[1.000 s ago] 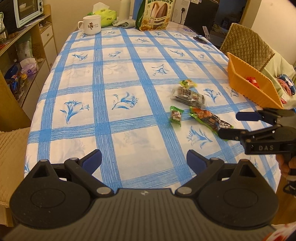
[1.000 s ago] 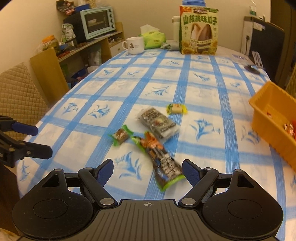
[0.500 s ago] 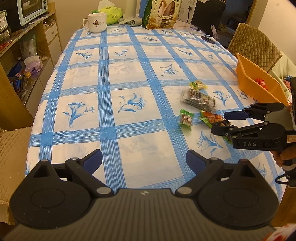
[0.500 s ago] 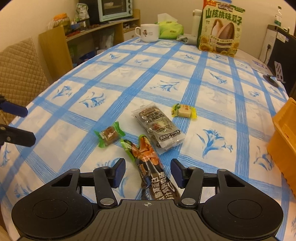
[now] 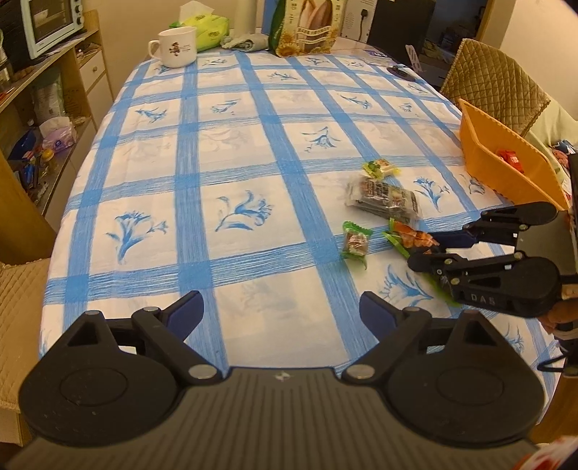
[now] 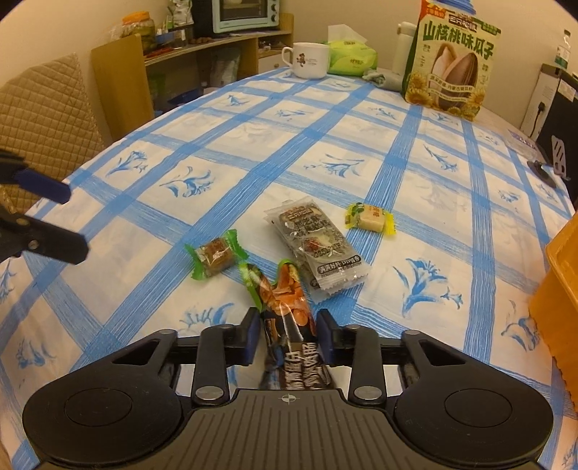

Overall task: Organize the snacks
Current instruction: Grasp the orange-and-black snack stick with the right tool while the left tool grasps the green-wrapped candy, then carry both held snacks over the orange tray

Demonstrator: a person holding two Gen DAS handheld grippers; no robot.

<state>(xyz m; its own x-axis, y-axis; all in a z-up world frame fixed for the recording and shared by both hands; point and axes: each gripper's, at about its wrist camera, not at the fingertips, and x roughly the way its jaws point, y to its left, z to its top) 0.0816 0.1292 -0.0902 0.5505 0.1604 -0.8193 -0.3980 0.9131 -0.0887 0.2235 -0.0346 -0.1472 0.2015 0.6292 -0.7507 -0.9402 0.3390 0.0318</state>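
My right gripper (image 6: 289, 327) is shut on a long green-and-orange snack pack (image 6: 285, 307) that lies on the blue-checked tablecloth. The pack (image 5: 408, 235) and the right gripper (image 5: 428, 249) also show in the left wrist view. Beside it lie a small green-wrapped candy (image 6: 215, 258), a clear pack of dark snacks (image 6: 314, 246) and a yellow candy (image 6: 370, 218). An orange bin (image 5: 505, 162) with red snacks stands at the right edge. My left gripper (image 5: 281, 311) is open and empty over the near edge of the table.
A white mug (image 5: 175, 47), a green tissue pack (image 5: 206, 30) and a big sunflower-seed bag (image 6: 451, 61) stand at the far end. Quilted chairs (image 5: 495, 79) flank the table. Shelves with a toaster oven (image 5: 39, 25) line the left wall.
My right gripper moved forward over the long snack pack and closed on it. My left gripper stayed open and shifted a little.
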